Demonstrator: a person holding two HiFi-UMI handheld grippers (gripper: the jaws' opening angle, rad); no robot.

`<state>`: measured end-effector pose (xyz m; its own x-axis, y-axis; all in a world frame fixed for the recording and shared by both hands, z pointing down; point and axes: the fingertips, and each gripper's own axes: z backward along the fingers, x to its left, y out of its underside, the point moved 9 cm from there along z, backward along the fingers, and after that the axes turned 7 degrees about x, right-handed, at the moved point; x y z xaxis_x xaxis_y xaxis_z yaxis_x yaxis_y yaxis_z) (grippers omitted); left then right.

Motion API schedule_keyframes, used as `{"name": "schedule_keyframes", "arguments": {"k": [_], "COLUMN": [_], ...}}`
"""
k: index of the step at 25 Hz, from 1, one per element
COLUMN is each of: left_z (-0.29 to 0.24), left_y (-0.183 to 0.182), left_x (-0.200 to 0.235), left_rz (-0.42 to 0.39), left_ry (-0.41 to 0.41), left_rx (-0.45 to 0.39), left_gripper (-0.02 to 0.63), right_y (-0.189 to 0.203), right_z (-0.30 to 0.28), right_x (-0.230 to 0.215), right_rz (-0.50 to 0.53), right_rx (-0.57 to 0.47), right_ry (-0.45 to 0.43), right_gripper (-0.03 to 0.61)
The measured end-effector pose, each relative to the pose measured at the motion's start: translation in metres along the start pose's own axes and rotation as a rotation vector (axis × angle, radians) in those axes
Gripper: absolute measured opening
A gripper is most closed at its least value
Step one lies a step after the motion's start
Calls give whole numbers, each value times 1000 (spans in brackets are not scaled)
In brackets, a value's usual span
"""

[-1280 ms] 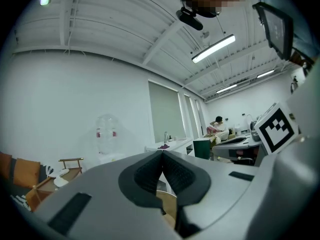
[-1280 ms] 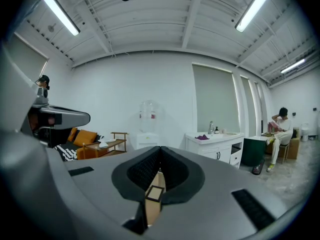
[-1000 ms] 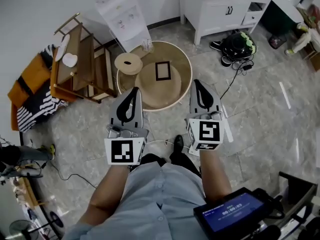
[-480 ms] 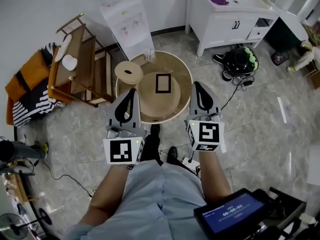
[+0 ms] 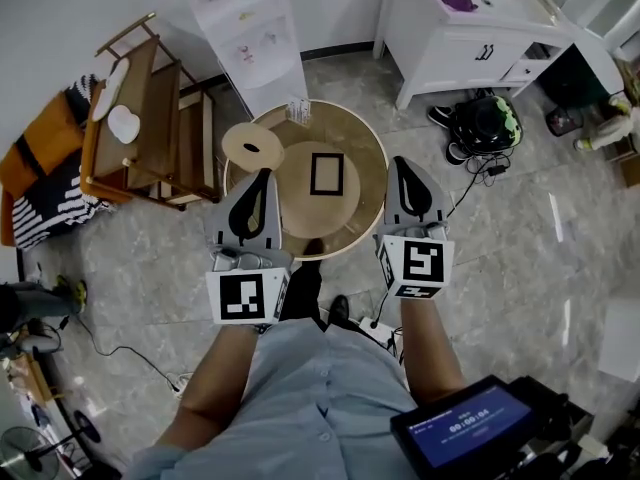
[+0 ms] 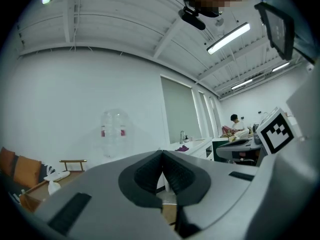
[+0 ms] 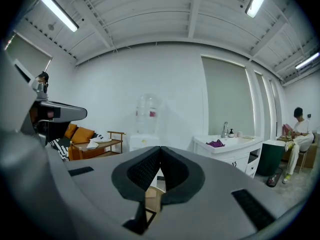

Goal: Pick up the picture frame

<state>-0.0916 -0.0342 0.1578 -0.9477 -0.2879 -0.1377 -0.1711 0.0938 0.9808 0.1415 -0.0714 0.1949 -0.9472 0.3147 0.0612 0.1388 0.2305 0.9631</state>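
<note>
**Left gripper (image 5: 262,175) and right gripper (image 5: 398,162) are hovering over the near rim of a round wooden table (image 5: 360,133).**
The picture frame (image 5: 327,174) is lying flat near the tabletop's middle, ahead of the two grippers and touching neither. Each gripper is holding its jaws pressed together with nothing between them. A pale disc with a hole (image 5: 252,146) is resting at the table's left edge.
</note>
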Motion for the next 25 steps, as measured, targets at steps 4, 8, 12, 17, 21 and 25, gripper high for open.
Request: {"name": "schedule_keyframes", "arguments": {"k": [4,8,12,17,21,25], "left_z": [-44,-88,-126,-161,-183,-200], "left_y": [17,44,75,114,148,182], "left_x": [18,36,48,58,63,69], "left_rz": [70,86,112,143,166,171], "left_ry": [22,48,70,98,119,131], "left_rx": [43,95,151,213,261,301], "left_gripper": [11,11,11,11,11,11], "right_y": [10,25,50,84,115,141], "right_z": [-45,-93,-136,-175,-200,-220], "right_x": [-2,-2,2,10,14,17], "right_rz": [-5,-20,-35,-44,-59,-71], "right_rx": [53,91,153,230,288,338], "right_ry": [3,-8,-16,-25,-23,-23], "right_gripper": [15,15,17,20,23,25]}}
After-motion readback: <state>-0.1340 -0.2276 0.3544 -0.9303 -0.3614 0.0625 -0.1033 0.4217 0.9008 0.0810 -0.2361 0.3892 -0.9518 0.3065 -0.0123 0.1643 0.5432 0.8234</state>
